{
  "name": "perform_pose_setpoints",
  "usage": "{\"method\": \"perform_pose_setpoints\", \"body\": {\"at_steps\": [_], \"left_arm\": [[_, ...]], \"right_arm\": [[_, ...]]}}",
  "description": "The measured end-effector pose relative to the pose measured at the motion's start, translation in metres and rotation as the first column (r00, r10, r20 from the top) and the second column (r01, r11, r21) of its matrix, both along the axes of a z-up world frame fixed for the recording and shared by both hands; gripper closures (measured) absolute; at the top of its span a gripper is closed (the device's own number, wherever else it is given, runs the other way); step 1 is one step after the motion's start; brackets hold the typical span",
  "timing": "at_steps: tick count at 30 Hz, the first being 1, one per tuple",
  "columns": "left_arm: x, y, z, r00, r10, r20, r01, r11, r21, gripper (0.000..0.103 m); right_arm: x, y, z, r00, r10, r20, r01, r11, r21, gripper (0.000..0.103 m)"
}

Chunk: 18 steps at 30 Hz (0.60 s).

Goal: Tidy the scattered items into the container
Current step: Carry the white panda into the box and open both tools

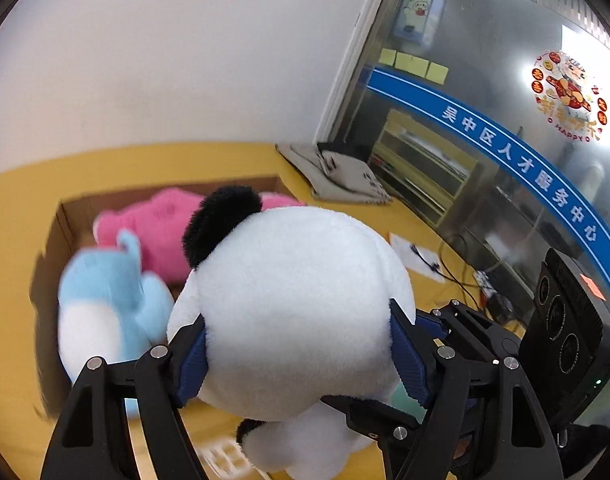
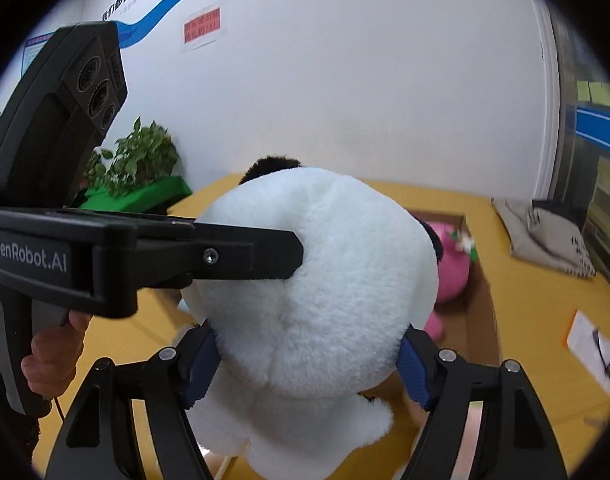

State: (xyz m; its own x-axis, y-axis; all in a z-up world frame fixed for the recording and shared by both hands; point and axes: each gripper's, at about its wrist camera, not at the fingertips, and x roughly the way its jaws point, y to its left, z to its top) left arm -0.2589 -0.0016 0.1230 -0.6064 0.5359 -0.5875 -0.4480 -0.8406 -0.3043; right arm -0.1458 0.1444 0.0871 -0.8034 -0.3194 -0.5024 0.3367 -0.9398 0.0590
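A big white plush panda [image 1: 297, 300] with black ears is held in the air by both grippers. My left gripper [image 1: 299, 354] is shut on its round head; this gripper also shows in the right wrist view [image 2: 293, 254], pressing the panda [image 2: 325, 280] from the left. My right gripper [image 2: 309, 360] is shut on the same head from behind. Beyond lies an open cardboard box [image 1: 65, 216] holding a pink plush [image 1: 165, 224] and a blue-and-white plush [image 1: 105, 300]. The box [image 2: 481, 300] and pink plush [image 2: 451, 276] show in the right wrist view too.
A yellow table [image 1: 21, 208] bears the box. A grey folded cloth bag [image 1: 345, 176] lies at the far right by a glass wall. Paper with a cable [image 1: 417, 252] lies to the right. A potted plant [image 2: 137, 160] stands at far left.
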Motion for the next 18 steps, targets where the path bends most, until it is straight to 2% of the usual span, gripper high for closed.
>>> {"method": "perform_pose_setpoints", "body": {"at_steps": [4,6,8,11,15,18], "left_arm": [[-0.059,-0.007,-0.011,0.999,0.015,0.029,-0.015,1.000,-0.014,0.021],[-0.086,-0.008,-0.036,0.996,0.026,0.087,-0.023,0.999,-0.029,0.021],[-0.103,-0.015,-0.065,0.987,0.042,0.155,-0.041,0.999,-0.012,0.021],[-0.111,-0.026,-0.094,0.979,0.041,0.200,-0.051,0.998,0.048,0.020],[-0.113,-0.029,-0.107,0.974,0.059,0.218,-0.070,0.997,0.043,0.019],[-0.112,-0.027,-0.112,0.971,0.064,0.229,-0.070,0.997,0.020,0.017]], "right_arm": [[-0.054,-0.007,-0.004,0.999,-0.021,-0.037,0.021,1.000,-0.004,0.028],[-0.081,-0.009,-0.022,0.999,-0.039,-0.001,0.039,0.999,-0.012,0.028],[-0.097,-0.011,-0.043,0.998,-0.052,0.040,0.052,0.999,-0.013,0.028],[-0.108,-0.013,-0.066,0.993,-0.072,0.097,0.075,0.997,-0.029,0.028],[-0.113,-0.022,-0.077,0.990,-0.086,0.115,0.084,0.996,0.019,0.027],[-0.119,-0.022,-0.086,0.985,-0.088,0.147,0.087,0.996,0.013,0.025]]}}
